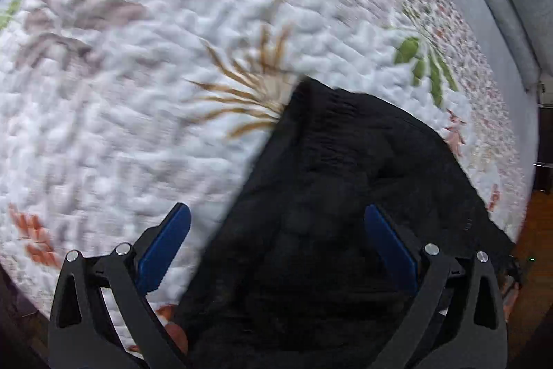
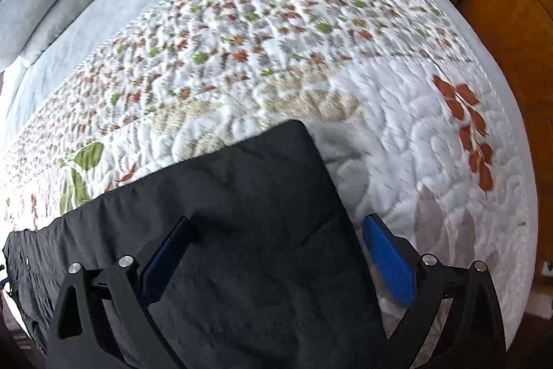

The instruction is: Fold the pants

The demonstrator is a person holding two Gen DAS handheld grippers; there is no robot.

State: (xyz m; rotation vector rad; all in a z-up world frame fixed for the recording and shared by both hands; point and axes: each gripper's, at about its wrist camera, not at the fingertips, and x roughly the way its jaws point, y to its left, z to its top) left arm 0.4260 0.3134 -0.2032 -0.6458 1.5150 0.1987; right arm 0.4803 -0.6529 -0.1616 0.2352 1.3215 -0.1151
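Black pants [image 2: 249,213] lie folded on the floral quilt [image 2: 397,134] atop the bed — I hold my left gripper [image 1: 276,230] and right gripper [image 2: 276,241] above them, both spread wide, pinching nothing.

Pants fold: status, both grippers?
Left gripper and right gripper jaws open, empty. Black pants flat on quilt, between both jaws. Nothing in the way.
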